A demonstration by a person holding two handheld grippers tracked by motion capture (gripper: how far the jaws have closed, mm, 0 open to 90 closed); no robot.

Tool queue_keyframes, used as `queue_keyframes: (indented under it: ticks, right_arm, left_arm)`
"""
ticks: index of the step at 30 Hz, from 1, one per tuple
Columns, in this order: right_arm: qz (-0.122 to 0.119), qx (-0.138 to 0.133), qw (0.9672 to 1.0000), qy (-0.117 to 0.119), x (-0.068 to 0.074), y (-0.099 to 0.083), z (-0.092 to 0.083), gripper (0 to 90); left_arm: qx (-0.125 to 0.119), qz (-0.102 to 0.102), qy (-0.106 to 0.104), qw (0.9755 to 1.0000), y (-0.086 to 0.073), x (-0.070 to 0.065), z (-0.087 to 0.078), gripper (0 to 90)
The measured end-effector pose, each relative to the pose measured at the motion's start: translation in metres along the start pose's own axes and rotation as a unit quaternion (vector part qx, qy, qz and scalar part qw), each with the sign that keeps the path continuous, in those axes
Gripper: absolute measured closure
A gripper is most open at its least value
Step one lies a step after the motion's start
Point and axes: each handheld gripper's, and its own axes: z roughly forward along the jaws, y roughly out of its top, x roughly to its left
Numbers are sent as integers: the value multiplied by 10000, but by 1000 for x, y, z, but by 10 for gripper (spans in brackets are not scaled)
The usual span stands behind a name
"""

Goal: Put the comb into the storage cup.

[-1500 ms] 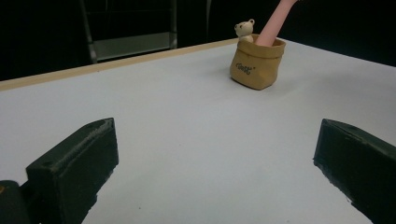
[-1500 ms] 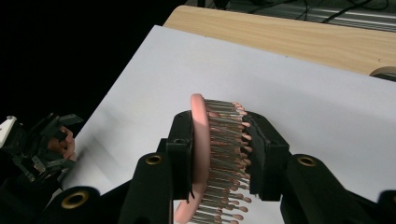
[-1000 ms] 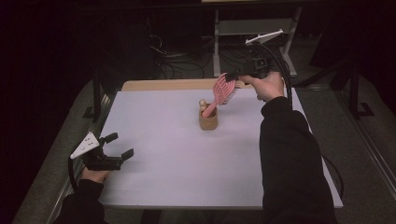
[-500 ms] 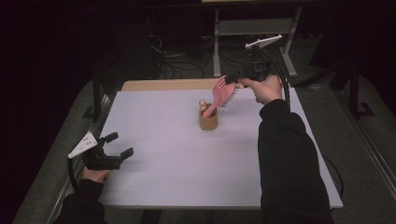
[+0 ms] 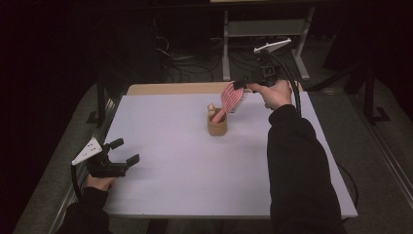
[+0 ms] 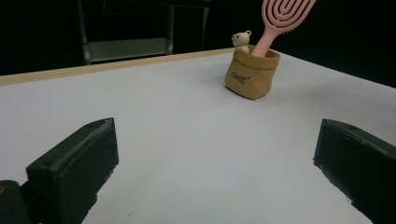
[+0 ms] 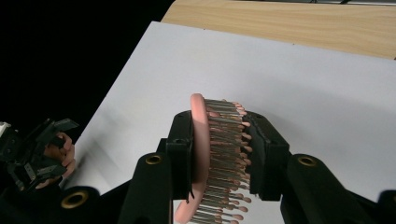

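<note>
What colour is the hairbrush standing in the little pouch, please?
Pink hairbrush, clearest in the left gripper view.

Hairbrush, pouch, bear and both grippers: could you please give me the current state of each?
Pink hairbrush: tilted, handle in pouch, head clamped.
Tan pouch: upright, open-topped, on the table.
Small bear: upright at the pouch's rim.
Right gripper: shut on the brush head.
Left gripper: open, empty.
</note>
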Motion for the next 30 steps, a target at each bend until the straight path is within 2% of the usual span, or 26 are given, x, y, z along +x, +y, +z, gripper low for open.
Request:
queue_keyframes:
  ticks: [9,18,23,27,30]
  right_arm:
    - [68,10,10000,15,-4,-2,1,637]
    - [-26,-15,10000,5,-8,-5,-1,623]
    - [-36,-37,9997,-230,-11,-6,-3,511]
    - [25,-34,9999,-107,-16,-9,-2,460]
    - [15,102,9999,-69,-19,-11,-1,412]
  left_arm:
    - [9,-6,22,10000,0,0,0,0]
    - [9,-39,34,10000,-1,1,0,0]
    - [7,-54,28,10000,-1,0,1,0]
    - [16,-64,22,10000,-1,0,1,0]
    - [23,-60,27,10000,-1,0,2,0]
